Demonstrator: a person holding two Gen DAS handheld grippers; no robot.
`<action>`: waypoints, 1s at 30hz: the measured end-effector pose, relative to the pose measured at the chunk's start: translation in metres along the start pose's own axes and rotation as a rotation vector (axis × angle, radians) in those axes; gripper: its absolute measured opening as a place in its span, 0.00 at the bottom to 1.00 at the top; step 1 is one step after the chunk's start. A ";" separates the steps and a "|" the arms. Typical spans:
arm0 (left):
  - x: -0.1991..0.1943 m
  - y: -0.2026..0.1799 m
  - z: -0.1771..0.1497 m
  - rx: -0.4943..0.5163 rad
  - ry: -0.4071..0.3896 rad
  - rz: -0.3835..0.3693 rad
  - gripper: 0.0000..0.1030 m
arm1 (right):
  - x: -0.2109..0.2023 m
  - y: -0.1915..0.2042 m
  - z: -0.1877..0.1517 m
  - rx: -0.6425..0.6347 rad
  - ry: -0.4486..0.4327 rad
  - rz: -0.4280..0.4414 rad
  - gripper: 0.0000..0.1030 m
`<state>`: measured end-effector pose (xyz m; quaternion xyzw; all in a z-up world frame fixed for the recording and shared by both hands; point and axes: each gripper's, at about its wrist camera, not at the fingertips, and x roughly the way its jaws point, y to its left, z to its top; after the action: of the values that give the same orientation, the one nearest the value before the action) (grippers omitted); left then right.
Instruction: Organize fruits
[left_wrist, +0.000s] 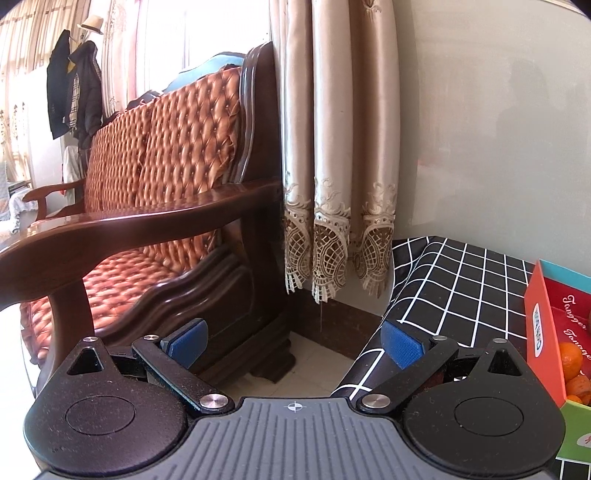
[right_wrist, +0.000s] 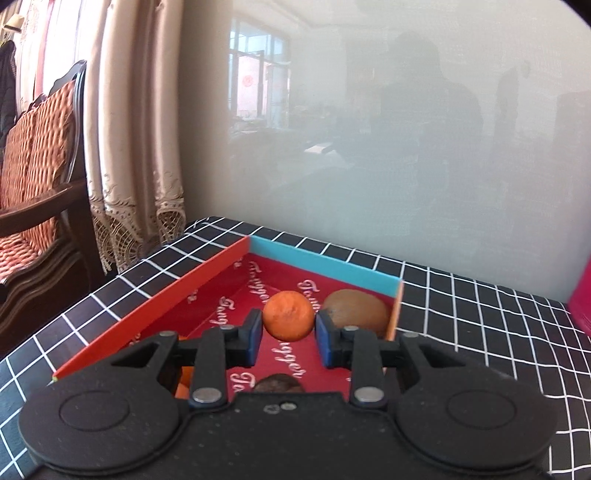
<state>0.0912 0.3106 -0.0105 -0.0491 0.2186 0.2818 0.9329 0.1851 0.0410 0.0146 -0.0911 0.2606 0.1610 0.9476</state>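
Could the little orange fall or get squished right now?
Maybe. The right gripper pinches the orange only at its two sides, and it is round, so a jolt might roll it out into the red box. Squeezing harder could bruise it. The brown kiwi lies very close by, so a sideways swing could bump it. The left gripper is open, empty and aimed away from the box, so it could not catch anything.

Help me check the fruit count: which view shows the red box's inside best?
The right wrist view: the red box lies open ahead, showing its floor, a tangerine and a kiwi. The left wrist view catches only one corner at its right edge.
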 end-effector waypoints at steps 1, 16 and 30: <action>-0.001 -0.001 0.000 0.001 0.000 -0.003 0.97 | -0.001 -0.001 -0.001 0.000 -0.003 -0.008 0.35; -0.058 -0.093 0.014 0.044 -0.067 -0.235 0.97 | -0.058 -0.089 -0.013 0.101 -0.101 -0.205 0.99; -0.195 -0.190 -0.035 0.187 -0.130 -0.455 0.97 | -0.190 -0.165 -0.098 0.160 -0.153 -0.343 1.00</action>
<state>0.0368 0.0459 0.0368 0.0075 0.1667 0.0458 0.9849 0.0436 -0.1869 0.0452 -0.0461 0.1806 -0.0175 0.9823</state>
